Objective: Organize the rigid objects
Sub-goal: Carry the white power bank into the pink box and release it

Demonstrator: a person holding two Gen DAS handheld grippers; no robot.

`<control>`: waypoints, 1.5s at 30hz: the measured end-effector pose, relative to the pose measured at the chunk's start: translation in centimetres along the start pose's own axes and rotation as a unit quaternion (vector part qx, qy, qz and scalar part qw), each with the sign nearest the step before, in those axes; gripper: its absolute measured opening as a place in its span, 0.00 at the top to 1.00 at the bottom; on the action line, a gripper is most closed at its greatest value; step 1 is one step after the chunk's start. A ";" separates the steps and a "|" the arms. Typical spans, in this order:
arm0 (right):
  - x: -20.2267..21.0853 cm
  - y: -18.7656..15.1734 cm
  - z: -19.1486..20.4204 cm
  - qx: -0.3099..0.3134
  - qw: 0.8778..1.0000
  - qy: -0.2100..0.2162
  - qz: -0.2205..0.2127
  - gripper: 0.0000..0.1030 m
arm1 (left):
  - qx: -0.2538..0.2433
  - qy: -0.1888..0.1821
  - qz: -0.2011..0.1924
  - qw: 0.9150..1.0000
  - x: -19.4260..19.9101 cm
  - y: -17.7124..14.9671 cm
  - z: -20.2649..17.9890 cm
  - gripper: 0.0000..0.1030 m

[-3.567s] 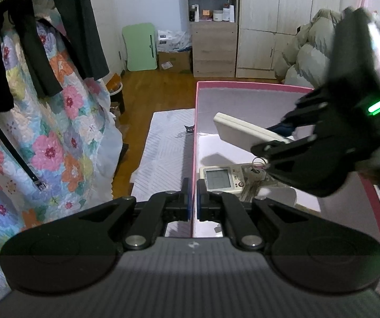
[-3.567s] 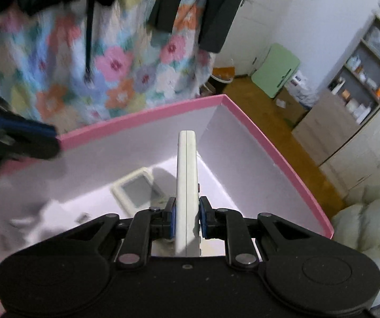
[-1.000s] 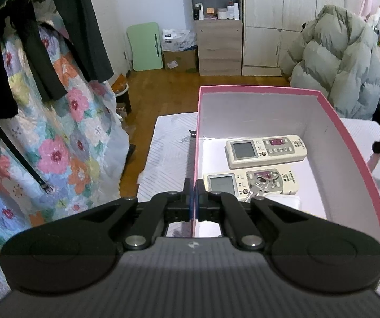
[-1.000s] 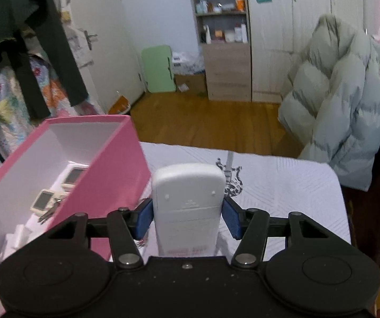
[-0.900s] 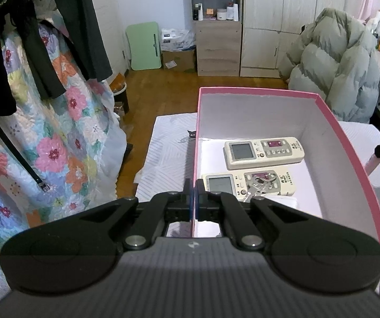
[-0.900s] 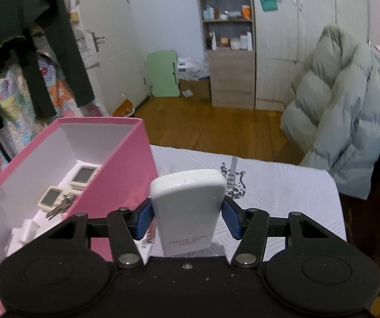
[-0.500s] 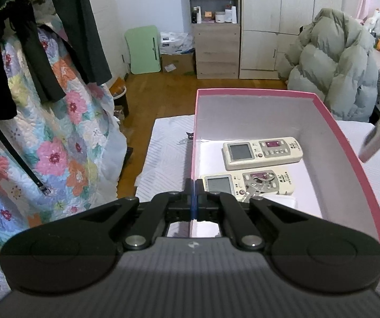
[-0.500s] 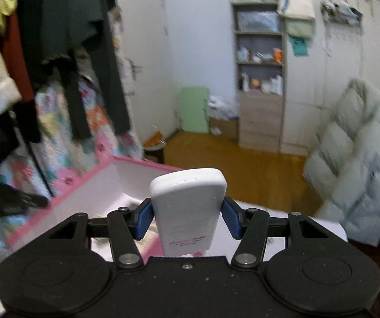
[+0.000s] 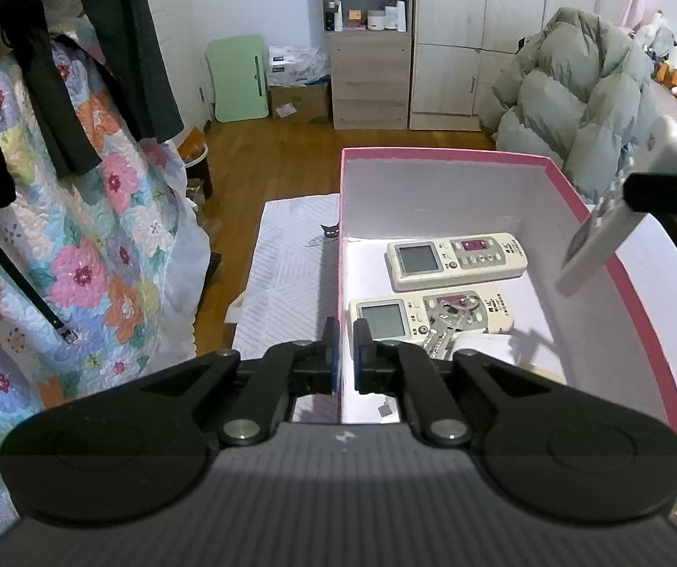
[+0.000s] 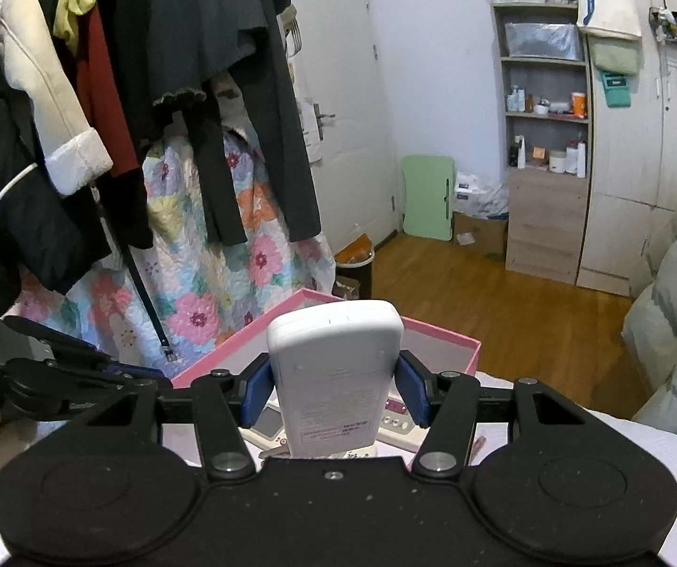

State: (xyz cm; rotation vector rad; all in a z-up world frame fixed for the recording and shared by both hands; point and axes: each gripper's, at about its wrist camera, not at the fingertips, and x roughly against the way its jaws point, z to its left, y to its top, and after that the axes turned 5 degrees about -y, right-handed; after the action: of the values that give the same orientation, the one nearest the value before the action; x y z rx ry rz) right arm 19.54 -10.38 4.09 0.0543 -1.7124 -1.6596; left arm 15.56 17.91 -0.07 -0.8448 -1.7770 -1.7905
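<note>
My left gripper (image 9: 345,352) is shut on the near left wall of the pink box (image 9: 447,157). Inside the box lie two white remotes side by side, one farther (image 9: 456,261) and one nearer (image 9: 428,314), with a bunch of keys (image 9: 437,342) on the nearer one. My right gripper (image 10: 336,390) is shut on a third white remote (image 10: 336,378), back side facing the camera. In the left wrist view that remote (image 9: 621,217) hangs tilted above the box's right rim. The box (image 10: 437,338) shows just beyond it in the right wrist view.
The box stands on a white quilted surface (image 9: 286,255). A floral quilt (image 9: 78,245) and dark hanging clothes (image 10: 102,94) are on the left. A grey puffer jacket (image 9: 569,94) lies behind the box. A wooden shelf unit (image 9: 369,38) stands against the far wall.
My right gripper has lifted the third remote from the bed surface and swung it left, over the box's right rim. The left gripper has kept its hold on the box wall.
</note>
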 end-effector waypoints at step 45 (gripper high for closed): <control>-4.5 -5.4 6.7 0.102 0.983 -0.129 0.079 0.40 | 0.034 -0.010 0.014 0.999 -2.1 -0.6 1.1 0.98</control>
State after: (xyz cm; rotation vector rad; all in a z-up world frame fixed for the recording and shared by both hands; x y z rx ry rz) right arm 16.89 -3.33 -2.04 -0.2028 -2.0205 -1.4194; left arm 16.70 18.80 -1.98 -0.8590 -1.8188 -1.7006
